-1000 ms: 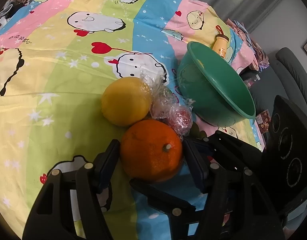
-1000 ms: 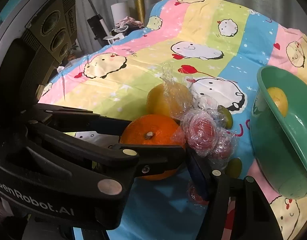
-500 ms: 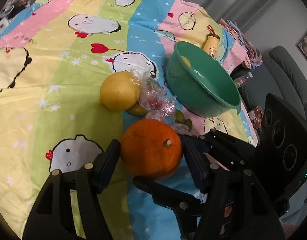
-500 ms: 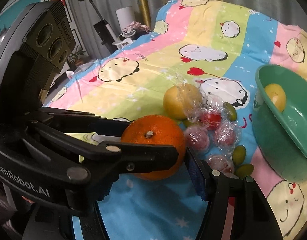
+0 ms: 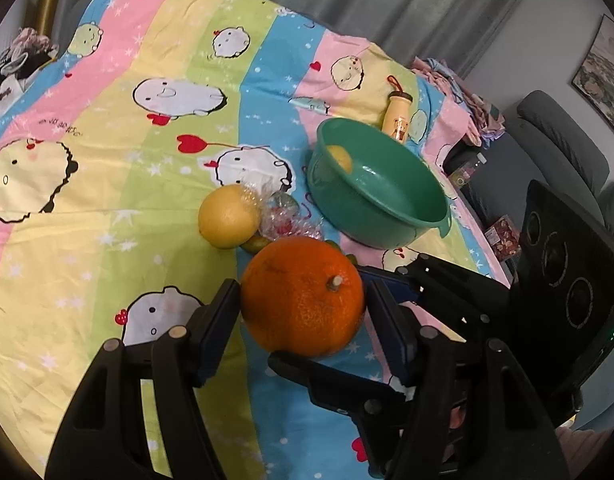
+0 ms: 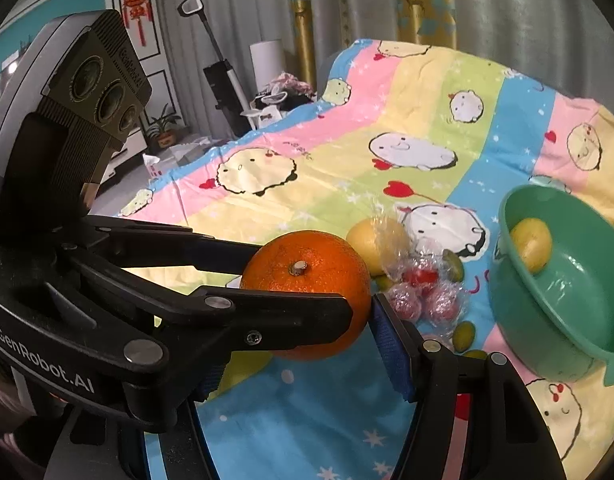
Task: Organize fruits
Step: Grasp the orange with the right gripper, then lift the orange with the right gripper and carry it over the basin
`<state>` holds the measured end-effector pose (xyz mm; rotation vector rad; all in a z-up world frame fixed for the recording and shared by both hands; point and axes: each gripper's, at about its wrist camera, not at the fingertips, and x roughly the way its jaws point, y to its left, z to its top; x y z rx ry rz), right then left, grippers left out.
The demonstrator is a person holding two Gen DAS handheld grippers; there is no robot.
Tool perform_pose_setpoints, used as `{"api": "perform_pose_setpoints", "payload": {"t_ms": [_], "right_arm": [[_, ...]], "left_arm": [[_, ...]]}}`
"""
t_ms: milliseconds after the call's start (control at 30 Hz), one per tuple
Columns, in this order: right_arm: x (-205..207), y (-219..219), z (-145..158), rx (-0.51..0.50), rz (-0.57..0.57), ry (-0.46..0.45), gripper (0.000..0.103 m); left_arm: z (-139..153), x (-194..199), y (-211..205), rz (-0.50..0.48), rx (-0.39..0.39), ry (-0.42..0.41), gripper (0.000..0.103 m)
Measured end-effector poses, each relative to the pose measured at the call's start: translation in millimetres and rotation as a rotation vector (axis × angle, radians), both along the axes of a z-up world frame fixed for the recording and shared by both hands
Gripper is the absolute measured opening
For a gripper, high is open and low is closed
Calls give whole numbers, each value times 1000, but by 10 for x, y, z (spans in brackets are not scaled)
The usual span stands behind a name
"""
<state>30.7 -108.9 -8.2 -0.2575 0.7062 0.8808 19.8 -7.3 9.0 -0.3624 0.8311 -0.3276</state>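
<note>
Orange [image 5: 303, 296] fruit fills the lower centre of the left wrist view, clamped between the two black fingers of the left gripper [image 5: 303, 312], whose pads press its left and right flanks. The right gripper [image 6: 359, 320] also seems to bear on the same orange [image 6: 307, 280]: in the right wrist view its blue-padded right finger touches the fruit's right edge, while its other finger is hidden behind the left tool that crosses the frame. A two-tool hold likely suits so large and round a fruit, which one pair of pads could let roll. The stem points up and toward the cameras, and the orange appears lifted clear of the striped cartoon-print cloth [image 5: 107, 208].

Toward the right of both views stands the green bowl [image 5: 387, 184], tilted slightly, with one yellow fruit [image 6: 531, 244] already inside against its far wall. That suggests the bowl is the collecting place and the orange is bound for it. Between orange and bowl, in the middle of the frame, lie a yellow citrus [image 5: 229, 216], several red fruits in clear wrap [image 6: 423, 296] and small green fruits [image 6: 465, 334], all still on the cloth. A small yellow bottle [image 5: 399, 116] lies just behind the bowl's rim. The carry will probably need to pass above the wrapped cluster to avoid knocking it.
</note>
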Motion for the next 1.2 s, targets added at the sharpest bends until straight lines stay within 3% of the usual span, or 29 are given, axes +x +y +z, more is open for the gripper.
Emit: {"api": "perform_pose_setpoints", "payload": {"t_ms": [433, 1200], "right_arm": [[-45, -164, 198, 61, -6, -31, 67], [-19, -691, 598, 203, -78, -94, 67]], "left_arm": [[221, -98, -164, 15, 56, -98, 65], [700, 33, -666, -29, 160, -165, 66]]}}
